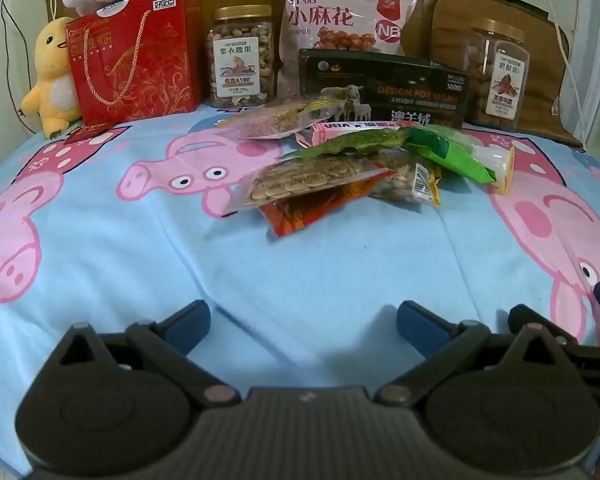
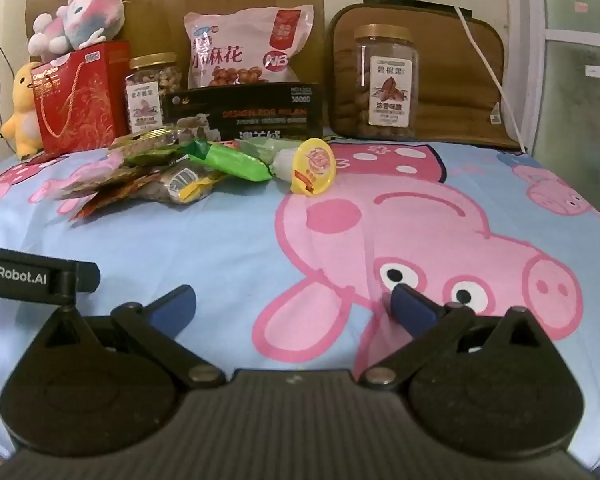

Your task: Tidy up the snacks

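A loose heap of small snack packets (image 1: 364, 168) lies mid-bed on the blue pig-print sheet (image 1: 140, 264): a clear biscuit pack (image 1: 308, 178), an orange-red packet (image 1: 300, 212), a green packet (image 1: 448, 152), a nut bag (image 1: 404, 180). In the right wrist view the same heap (image 2: 172, 172) sits far left, with a yellow-lidded jelly cup (image 2: 312, 166) on its side beside the green packet (image 2: 232, 162). My left gripper (image 1: 304, 326) is open and empty, well short of the heap. My right gripper (image 2: 296, 306) is open and empty over the sheet (image 2: 220, 248).
Along the headboard stand a red gift box (image 1: 136, 56), a nut jar (image 1: 240, 56), a pink snack bag (image 1: 340, 16), a black box (image 1: 384, 88) and a second jar (image 1: 498, 74). Plush toys (image 1: 54, 76) sit at far left. A brown cushion (image 2: 440, 80) and white cable (image 2: 488, 64) are at right.
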